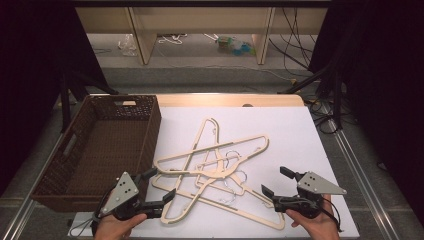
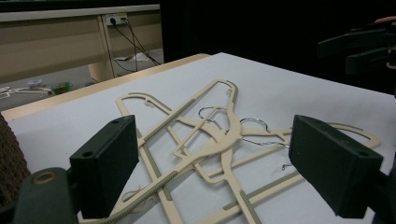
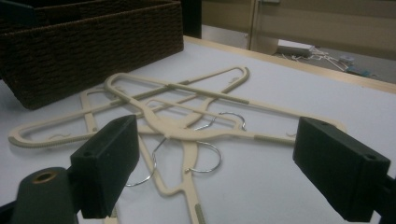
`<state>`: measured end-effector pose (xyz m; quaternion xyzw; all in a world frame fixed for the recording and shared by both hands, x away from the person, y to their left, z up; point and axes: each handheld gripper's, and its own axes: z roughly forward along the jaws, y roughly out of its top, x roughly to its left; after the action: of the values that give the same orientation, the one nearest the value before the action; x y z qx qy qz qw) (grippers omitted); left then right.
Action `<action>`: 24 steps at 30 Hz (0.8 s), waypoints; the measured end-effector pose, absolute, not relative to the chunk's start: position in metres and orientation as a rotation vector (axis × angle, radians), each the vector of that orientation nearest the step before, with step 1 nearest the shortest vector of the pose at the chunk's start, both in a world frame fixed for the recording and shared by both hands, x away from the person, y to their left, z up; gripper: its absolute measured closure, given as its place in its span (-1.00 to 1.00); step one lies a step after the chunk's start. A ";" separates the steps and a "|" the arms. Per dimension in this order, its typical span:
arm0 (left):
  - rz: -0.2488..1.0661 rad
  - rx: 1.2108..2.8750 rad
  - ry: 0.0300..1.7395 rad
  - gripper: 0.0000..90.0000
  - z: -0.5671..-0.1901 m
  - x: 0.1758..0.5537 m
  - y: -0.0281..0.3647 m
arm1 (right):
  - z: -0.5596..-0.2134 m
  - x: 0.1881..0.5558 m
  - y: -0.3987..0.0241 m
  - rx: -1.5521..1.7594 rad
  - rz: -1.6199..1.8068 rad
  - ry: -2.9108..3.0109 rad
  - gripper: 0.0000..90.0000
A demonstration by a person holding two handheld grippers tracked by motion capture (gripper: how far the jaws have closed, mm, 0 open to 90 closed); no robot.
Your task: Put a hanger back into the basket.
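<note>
Several beige hangers (image 1: 220,170) with metal hooks lie crossed in a pile on the white table top (image 1: 280,130). My left gripper (image 1: 161,185) is open at the pile's near left end, its jaws wide over the hangers (image 2: 210,135) with nothing pressed between them. At the pile's near right end my right gripper (image 1: 273,180) is open too, pointing toward the hangers (image 3: 177,126) and their wire hooks. In the left gripper view the right gripper (image 2: 359,46) appears at the top right. A person's hand holds each gripper at the bottom edge.
A brown wicker basket (image 1: 150,130) stands at the table's left, close to the pile, and its woven wall (image 3: 93,46) fills the top left of the right gripper view. Beyond the table's wooden far edge (image 1: 230,100) are the floor, cables and desk legs. Dark curtains flank both sides.
</note>
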<state>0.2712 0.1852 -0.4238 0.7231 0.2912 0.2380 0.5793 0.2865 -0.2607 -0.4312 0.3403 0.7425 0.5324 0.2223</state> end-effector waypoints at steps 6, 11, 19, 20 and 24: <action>0.550 1.689 0.688 -0.65 -0.424 0.271 0.184 | -0.433 0.287 -0.257 0.917 1.460 2.076 -0.65; 0.543 1.694 0.693 -0.65 -0.425 0.271 0.183 | -0.434 0.291 -0.252 0.904 1.435 2.119 -0.63; 0.538 1.692 0.700 -0.65 -0.426 0.271 0.182 | -0.434 0.307 -0.248 0.834 1.342 2.233 -0.62; 0.537 1.692 0.701 -0.65 -0.426 0.271 0.182 | -0.434 0.310 -0.248 0.829 1.332 2.245 -0.62; 0.541 1.712 0.683 -0.64 -0.426 0.272 0.182 | -0.436 0.322 -0.247 0.821 1.281 2.290 -0.59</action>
<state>0.2717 0.1819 -0.4264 0.7302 0.2915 0.2309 0.5731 0.3225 -0.2473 -0.4356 0.2929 0.8169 0.4570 0.1950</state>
